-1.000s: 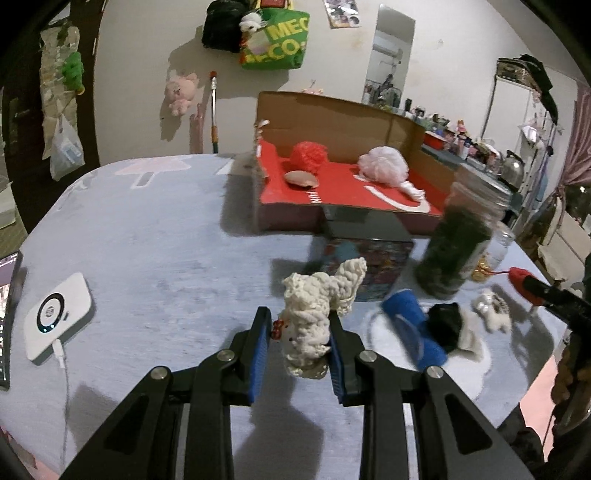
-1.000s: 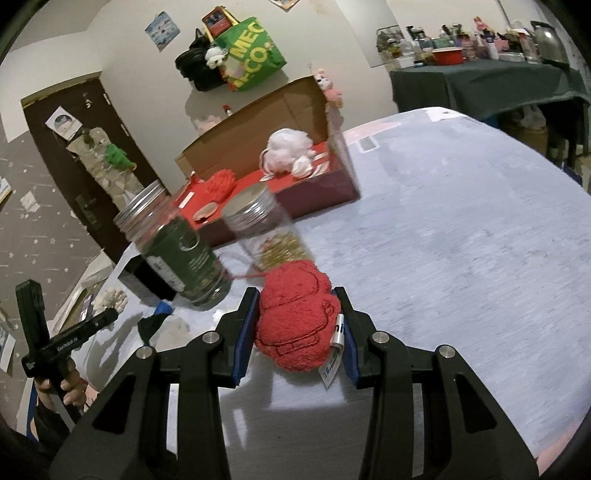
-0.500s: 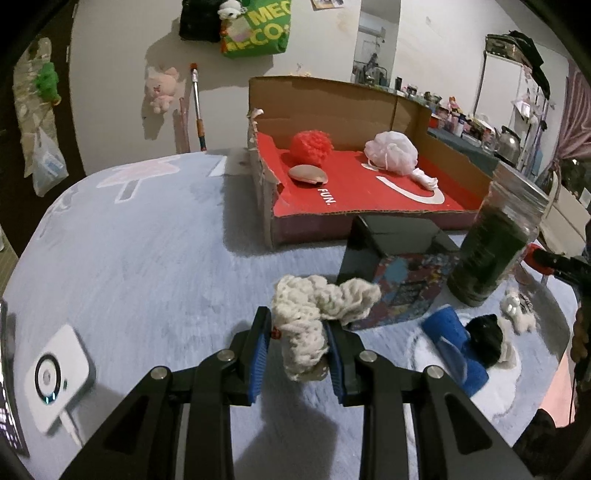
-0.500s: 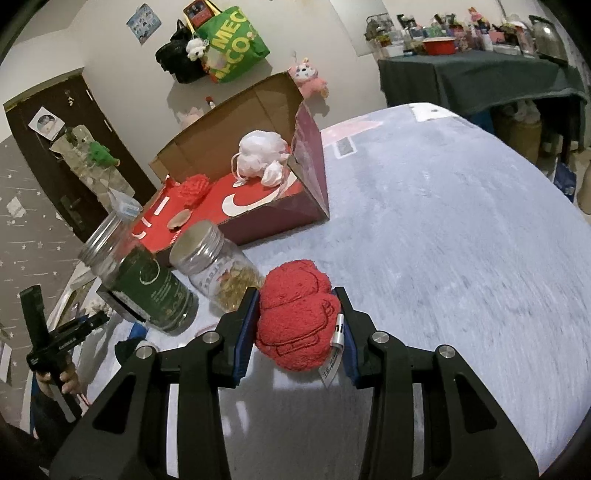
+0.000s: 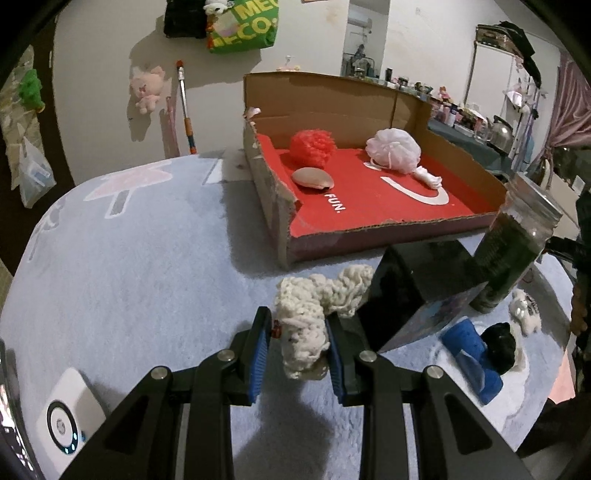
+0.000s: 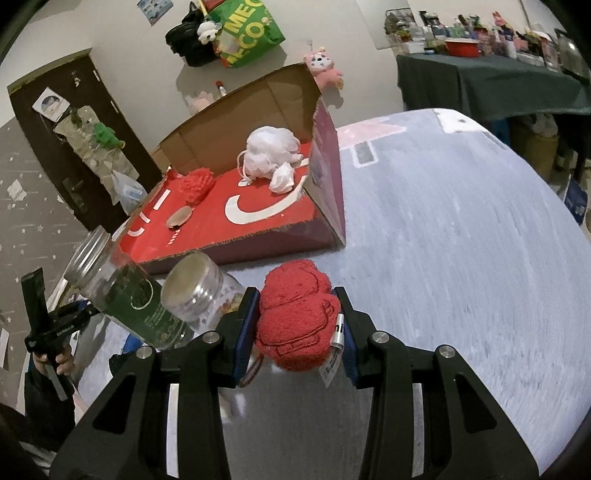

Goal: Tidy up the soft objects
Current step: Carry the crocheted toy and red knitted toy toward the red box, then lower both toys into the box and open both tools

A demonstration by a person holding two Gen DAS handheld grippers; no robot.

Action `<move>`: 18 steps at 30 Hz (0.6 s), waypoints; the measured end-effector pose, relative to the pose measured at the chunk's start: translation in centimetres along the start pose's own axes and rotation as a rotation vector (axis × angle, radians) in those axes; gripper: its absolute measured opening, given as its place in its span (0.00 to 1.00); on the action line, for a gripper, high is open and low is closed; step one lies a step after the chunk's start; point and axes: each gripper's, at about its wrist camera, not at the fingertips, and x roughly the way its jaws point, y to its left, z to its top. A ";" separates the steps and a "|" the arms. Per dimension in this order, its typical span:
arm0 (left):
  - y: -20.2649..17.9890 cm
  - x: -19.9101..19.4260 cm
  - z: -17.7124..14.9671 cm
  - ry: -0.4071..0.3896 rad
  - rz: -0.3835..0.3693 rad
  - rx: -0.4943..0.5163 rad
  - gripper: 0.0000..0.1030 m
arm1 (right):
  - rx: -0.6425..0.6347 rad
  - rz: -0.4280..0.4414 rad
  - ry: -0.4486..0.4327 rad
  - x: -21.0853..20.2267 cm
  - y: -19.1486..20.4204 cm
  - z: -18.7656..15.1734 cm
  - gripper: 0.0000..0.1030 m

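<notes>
Counter (image 5: 129, 258) first: a broad round top under a pale blue-grey cloth printed with pink and white shapes, filling both wrist views. Behind it at twelve o'clock stands a white wall hung with a green tote bag (image 5: 242, 24) and a pink plush (image 5: 147, 86); a dark door (image 6: 55, 122) sits at ten o'clock in the right wrist view.

Cardboard box (image 5: 332, 96), red inside, lies open at one o'clock from the left gripper. It holds a white mesh pouf (image 5: 393, 149), a red fluffy ball (image 5: 312, 144) and a flat tan pad (image 5: 312, 178).

Nearer, a dark tin (image 5: 413, 291) stands just beside a tall jar of dark green contents (image 5: 513, 254); a shorter metal-lidded jar (image 6: 201, 291) stands touching it in the right wrist view.

Left gripper (image 5: 298, 349) is clamped narrowly on a cream knitted toy (image 5: 306, 314), raised off the cloth. Right gripper (image 6: 295, 325) squeezes a red plush (image 6: 295, 314), its white tag at four o'clock.
</notes>
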 end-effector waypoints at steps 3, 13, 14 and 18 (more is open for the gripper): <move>-0.2 0.1 0.9 -0.004 -0.016 0.028 0.29 | -0.020 0.018 0.006 0.1 0.4 0.7 0.37; -1.6 -1.2 5.8 -0.059 -0.042 0.116 0.29 | -0.121 0.024 -0.020 0.3 2.9 4.3 0.37; -1.9 -1.1 6.2 -0.063 -0.042 0.123 0.29 | -0.126 0.029 -0.025 0.4 3.2 4.8 0.37; -3.2 -0.5 8.1 -0.058 -0.038 0.147 0.29 | -0.139 0.039 -0.036 1.1 4.0 6.7 0.37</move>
